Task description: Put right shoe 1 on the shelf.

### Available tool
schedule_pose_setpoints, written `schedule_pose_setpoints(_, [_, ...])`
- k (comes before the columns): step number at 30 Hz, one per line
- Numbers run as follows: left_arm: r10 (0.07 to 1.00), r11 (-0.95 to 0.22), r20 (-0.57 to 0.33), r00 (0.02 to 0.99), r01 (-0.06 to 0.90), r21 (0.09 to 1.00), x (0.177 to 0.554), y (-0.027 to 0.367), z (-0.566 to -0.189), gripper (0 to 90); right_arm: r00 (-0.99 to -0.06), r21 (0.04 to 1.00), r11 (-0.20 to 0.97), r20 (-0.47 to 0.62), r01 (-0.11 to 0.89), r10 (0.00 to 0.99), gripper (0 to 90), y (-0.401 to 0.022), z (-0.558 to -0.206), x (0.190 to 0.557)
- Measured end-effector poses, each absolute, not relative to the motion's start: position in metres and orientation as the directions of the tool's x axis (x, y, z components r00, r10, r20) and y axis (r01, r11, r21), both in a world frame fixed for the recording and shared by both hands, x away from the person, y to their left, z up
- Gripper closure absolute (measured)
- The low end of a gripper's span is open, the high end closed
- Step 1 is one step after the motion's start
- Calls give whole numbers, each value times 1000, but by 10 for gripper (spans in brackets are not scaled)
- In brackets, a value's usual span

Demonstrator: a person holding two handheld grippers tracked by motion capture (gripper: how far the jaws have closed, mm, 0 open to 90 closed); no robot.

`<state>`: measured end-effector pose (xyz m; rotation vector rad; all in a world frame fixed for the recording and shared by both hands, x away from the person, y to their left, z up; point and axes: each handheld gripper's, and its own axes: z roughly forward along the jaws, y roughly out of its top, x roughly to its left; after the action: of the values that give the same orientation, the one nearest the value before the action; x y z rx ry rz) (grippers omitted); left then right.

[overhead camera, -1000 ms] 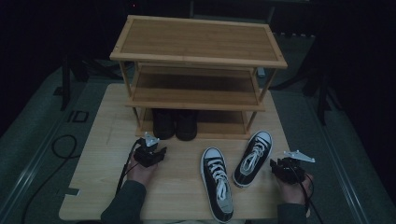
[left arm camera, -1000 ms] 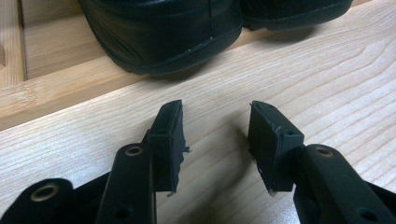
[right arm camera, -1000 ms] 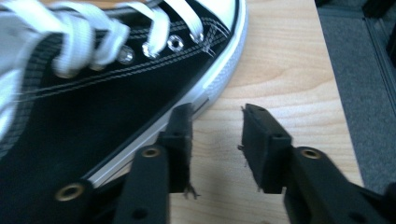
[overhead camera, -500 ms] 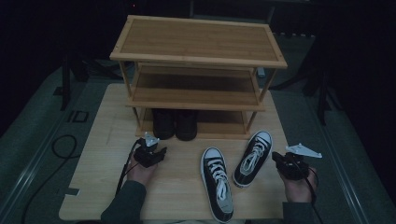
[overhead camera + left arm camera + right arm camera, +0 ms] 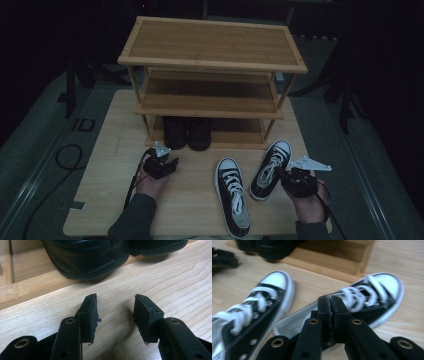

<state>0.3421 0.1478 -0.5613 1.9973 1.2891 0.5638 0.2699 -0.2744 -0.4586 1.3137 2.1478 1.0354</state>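
Right hand-held gripper (image 5: 289, 178) apparently touching the right sneaker (image 5: 270, 162) beside the rack (image 5: 212, 62).

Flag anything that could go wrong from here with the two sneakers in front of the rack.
The right gripper is shut with nothing between its pads, so the right sneaker below it is not gripped and may be missed. The two sneakers lie close, the left sneaker angled toward the other, so lifting one could nudge its neighbour. The dark shoes already fill part of the rack's bottom shelf, and the open left gripper near them could bump them.
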Motion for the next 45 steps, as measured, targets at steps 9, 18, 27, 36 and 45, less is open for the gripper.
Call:
schedule_pose_setpoints(9, [910, -274, -6, 414, 614, 741, 342, 148, -561, 545, -546, 758, 337, 31, 559, 837, 813, -250, -460, 259])
schedule_pose_setpoints(18, [910, -274, -7, 414, 613, 741, 342, 148, -561, 545, -587, 731, 394, 10, 557, 810, 778, -232, -467, 250])
schedule_pose_setpoints(27, [910, -274, -7, 414, 614, 741, 342, 148, -561, 545, -652, 716, 452, 6, 532, 758, 711, -215, -469, 235])
schedule_pose_setpoints(36, [910, -274, -7, 414, 614, 741, 342, 148, -561, 545, -694, 692, 498, 7, 523, 720, 669, -201, -473, 223])
schedule_pose_setpoints(45, [910, -274, -7, 415, 613, 741, 342, 148, -561, 545, -665, 591, 569, -73, 571, 743, 749, -186, -491, 225])
